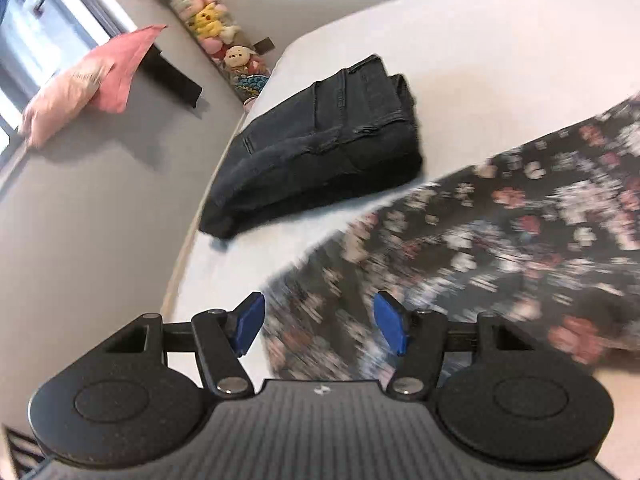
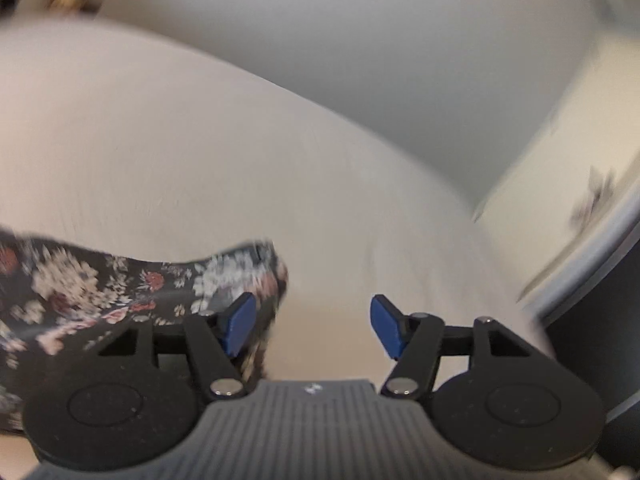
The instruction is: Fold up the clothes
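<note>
One folded black jeans (image 1: 320, 144), pink pillow (image 1: 80, 80), plush toys (image 1: 212, 20)

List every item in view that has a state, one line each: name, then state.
Left gripper: open, nothing between the pads, above the floral garment.
Right gripper: open, holding nothing.
Floral garment: spread on the bed, released.
Dark jeans: folded, lying on the bed.
Bed: white cover, bearing both clothes.
Pink pillow: lying on the floor.
</note>
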`<move>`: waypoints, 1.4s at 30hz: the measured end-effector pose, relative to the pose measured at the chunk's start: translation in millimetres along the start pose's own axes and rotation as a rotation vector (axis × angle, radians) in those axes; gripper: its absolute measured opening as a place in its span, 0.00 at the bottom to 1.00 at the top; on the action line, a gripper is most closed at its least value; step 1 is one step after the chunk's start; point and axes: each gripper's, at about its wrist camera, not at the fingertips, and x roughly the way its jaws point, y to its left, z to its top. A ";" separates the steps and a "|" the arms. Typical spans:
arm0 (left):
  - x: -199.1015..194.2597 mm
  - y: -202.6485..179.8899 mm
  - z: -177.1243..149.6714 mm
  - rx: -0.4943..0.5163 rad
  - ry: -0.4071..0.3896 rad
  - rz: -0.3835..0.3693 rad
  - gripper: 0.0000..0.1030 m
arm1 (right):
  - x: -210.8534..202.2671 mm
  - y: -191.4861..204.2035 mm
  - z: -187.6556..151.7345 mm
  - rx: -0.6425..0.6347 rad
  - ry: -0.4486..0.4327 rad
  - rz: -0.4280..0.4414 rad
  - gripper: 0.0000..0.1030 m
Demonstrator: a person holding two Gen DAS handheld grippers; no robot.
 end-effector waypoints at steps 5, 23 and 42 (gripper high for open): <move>-13.9 -20.8 -38.6 -0.146 -0.013 -0.014 0.69 | 8.6 -53.1 -57.2 0.482 0.042 0.222 0.42; -4.1 -65.9 -89.2 -0.418 -0.151 0.201 0.69 | 79.2 -37.6 -104.1 0.954 -0.016 0.487 0.66; -6.3 -72.3 -93.4 -0.444 -0.182 0.248 0.69 | 69.3 13.3 -53.7 0.454 -0.195 0.272 0.53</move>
